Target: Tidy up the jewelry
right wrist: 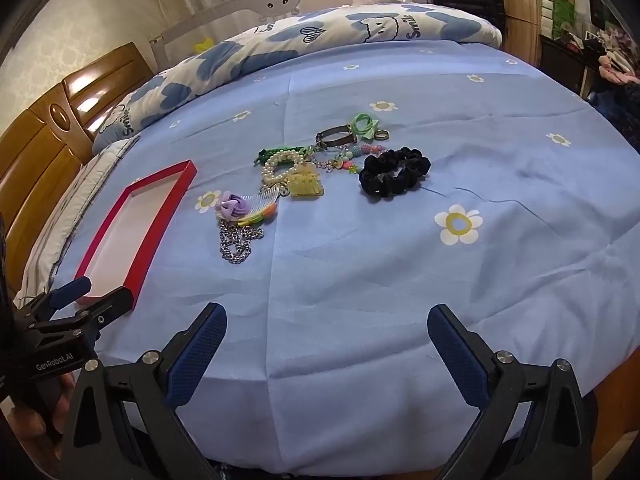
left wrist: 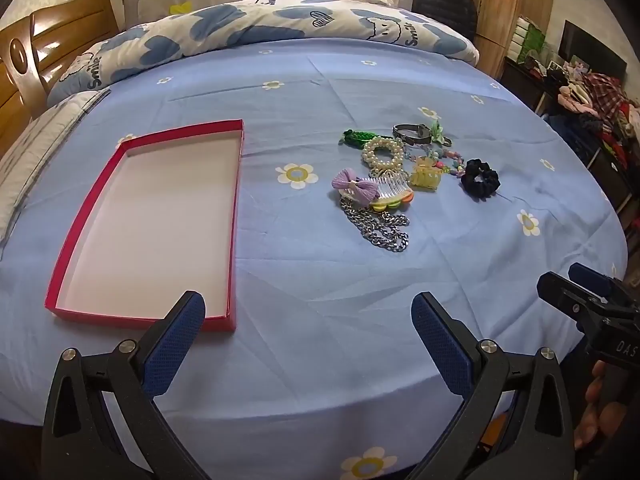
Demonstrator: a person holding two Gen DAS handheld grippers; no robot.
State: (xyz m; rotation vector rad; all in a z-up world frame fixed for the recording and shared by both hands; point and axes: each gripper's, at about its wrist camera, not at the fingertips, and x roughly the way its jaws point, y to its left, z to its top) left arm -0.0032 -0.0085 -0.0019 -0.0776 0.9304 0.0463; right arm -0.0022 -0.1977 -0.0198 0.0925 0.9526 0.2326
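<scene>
A shallow red box (left wrist: 236,184) (right wrist: 176,196) with a white floor lies empty on the blue bedsheet, left of a pile of jewelry. The pile holds a silver chain (left wrist: 380,228) (right wrist: 238,244), a purple bow clip (left wrist: 354,186) (right wrist: 233,206), a pearl bracelet (left wrist: 383,153) (right wrist: 280,164), a yellow claw clip (left wrist: 425,178) (right wrist: 306,186) and a black scrunchie (left wrist: 480,179) (right wrist: 394,178). My left gripper (left wrist: 308,312) is open and empty, near the box's front corner. My right gripper (right wrist: 326,326) is open and empty, well short of the pile.
A folded blue-and-white quilt (left wrist: 280,26) (right wrist: 320,32) lies across the far side of the bed. A wooden headboard (left wrist: 24,72) (right wrist: 48,136) stands at the left, and cluttered shelves (left wrist: 592,100) at the right. A hand (right wrist: 48,412) holds the left gripper's handle.
</scene>
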